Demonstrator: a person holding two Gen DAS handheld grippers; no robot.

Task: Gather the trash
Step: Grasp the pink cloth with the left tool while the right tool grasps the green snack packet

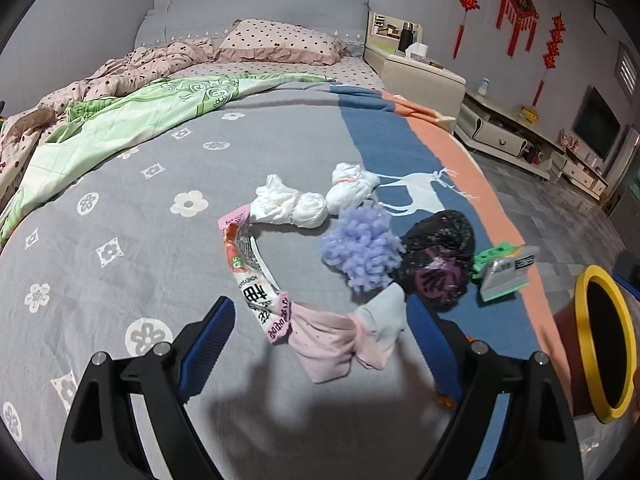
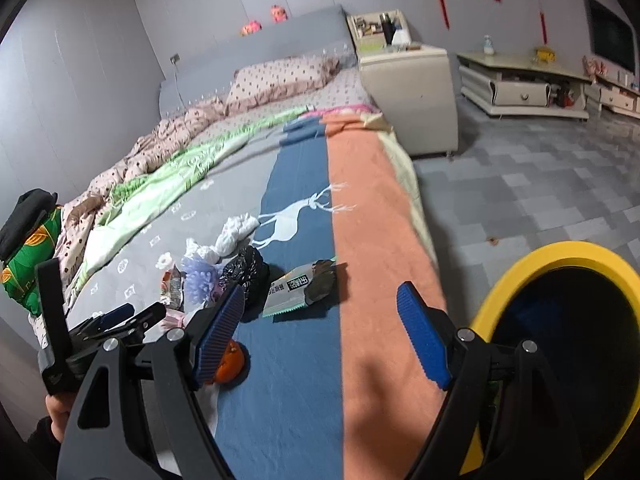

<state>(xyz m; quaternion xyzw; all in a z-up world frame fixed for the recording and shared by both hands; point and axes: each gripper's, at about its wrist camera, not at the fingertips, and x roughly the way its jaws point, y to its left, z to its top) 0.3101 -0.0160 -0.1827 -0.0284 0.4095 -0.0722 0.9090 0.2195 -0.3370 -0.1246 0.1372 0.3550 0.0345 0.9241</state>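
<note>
Both pairs of your fingers stand wide apart with nothing clamped between them. Your left gripper [image 1: 320, 336] hangs over the grey flowered blanket [image 1: 120, 216], and a pink crumpled wrapper [image 1: 340, 340] lies between its blue pads without touching either. Take that pink wrapper as your landmark: a long printed snack packet [image 1: 248, 276] runs away from it toward the far side of the bed, touching it at the near end. Beyond the packet lie two knotted white bags [image 1: 292, 204], side by side. A lilac fluffy ball [image 1: 362, 256] sits just beyond the wrapper, and a black plastic bag [image 1: 440, 256] rests against that ball on the side toward the bin. A silver-green foil packet [image 1: 506, 270] lies just past the black bag, on the blue stripe beside the orange one.

Your right gripper [image 2: 320, 332] hovers over the blue and orange stripes, empty. An orange fruit [image 2: 230, 366] shows behind its left pad. Well off the wrapper, past the bed's edge, the yellow-rimmed bin [image 2: 520, 268] stands with its dark mouth open.
</note>
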